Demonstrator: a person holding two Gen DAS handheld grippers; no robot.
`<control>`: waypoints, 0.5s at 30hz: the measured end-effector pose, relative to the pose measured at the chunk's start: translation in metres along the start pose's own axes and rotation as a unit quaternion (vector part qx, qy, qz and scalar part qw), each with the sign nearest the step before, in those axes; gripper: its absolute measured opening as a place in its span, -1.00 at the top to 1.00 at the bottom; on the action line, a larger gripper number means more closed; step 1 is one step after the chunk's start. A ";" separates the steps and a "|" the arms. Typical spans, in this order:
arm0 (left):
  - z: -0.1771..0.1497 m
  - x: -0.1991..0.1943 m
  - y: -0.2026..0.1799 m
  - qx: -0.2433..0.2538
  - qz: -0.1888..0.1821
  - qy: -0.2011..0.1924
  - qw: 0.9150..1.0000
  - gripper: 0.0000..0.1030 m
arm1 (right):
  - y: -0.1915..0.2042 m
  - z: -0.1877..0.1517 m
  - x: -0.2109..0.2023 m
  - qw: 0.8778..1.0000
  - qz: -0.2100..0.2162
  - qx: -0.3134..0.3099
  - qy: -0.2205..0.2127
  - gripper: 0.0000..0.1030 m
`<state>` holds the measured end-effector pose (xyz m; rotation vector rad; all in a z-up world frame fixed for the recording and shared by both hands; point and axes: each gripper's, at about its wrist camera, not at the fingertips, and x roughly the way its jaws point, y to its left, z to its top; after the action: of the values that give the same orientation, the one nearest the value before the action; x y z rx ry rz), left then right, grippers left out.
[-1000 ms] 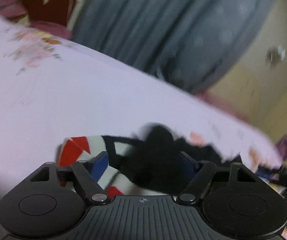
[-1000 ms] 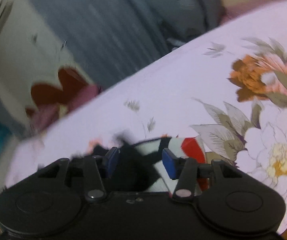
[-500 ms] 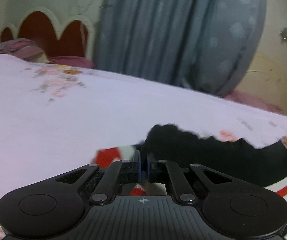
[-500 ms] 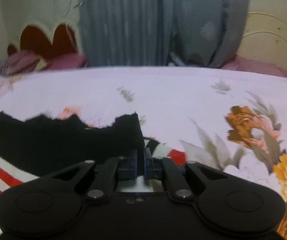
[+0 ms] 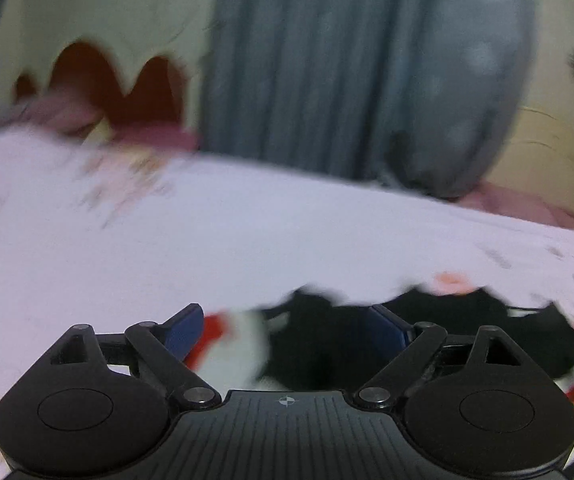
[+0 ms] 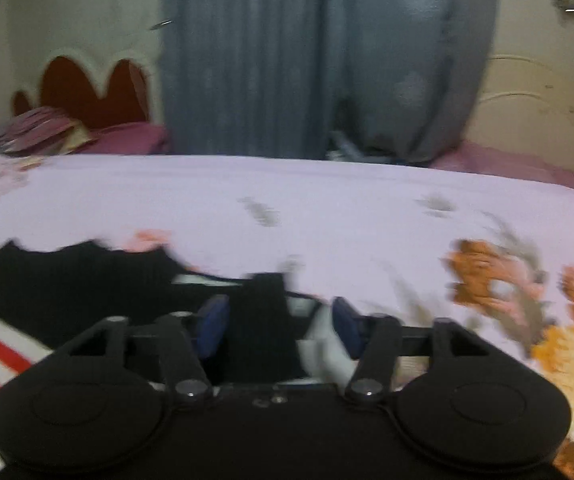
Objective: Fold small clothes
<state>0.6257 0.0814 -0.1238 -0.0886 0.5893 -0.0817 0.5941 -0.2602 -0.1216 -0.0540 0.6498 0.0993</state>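
Both grippers were pinched shut on the little top half a second ago, and now their jaws have just been opening again. The left gripper (image 5: 287, 330) stands wide open. The small garment (image 5: 487, 332), black with white and red parts, lies on the bed under and between its blue pads (image 5: 183, 332), but the pads do not press on it. The right gripper (image 6: 279, 326) is partly open. A black strip and a bit of white cloth lie between its pads, which also seem not to squeeze it.

The garment lies flat on the pale flowered bedsheet (image 6: 287, 200), spread sideways from one gripper to the other. Its black jagged edge faces the grey curtain (image 6: 307, 60). Red and white stripes show at its near side. Both pictures are blurry. No writing can be read.
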 end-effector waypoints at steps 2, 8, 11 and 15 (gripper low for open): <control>0.002 0.007 -0.034 0.036 -0.044 0.010 0.998 -0.68 | 0.027 0.003 0.013 0.999 0.039 -0.022 0.016 0.35; -0.017 0.045 -0.080 0.104 -0.090 0.069 0.988 -0.69 | 0.088 -0.009 0.048 0.992 0.061 -0.093 0.056 0.19; -0.028 0.046 -0.042 0.108 -0.008 0.064 0.992 -0.68 | 0.066 -0.012 0.042 0.992 0.039 -0.105 0.052 0.13; -0.033 0.038 0.020 0.039 -0.027 0.073 0.996 -0.69 | -0.009 -0.022 0.037 0.997 -0.029 -0.035 0.061 -0.04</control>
<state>0.6394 0.0951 -0.1740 -0.0232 0.7292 -0.1642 0.6107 -0.2678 -0.1613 -0.1467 0.7653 0.0621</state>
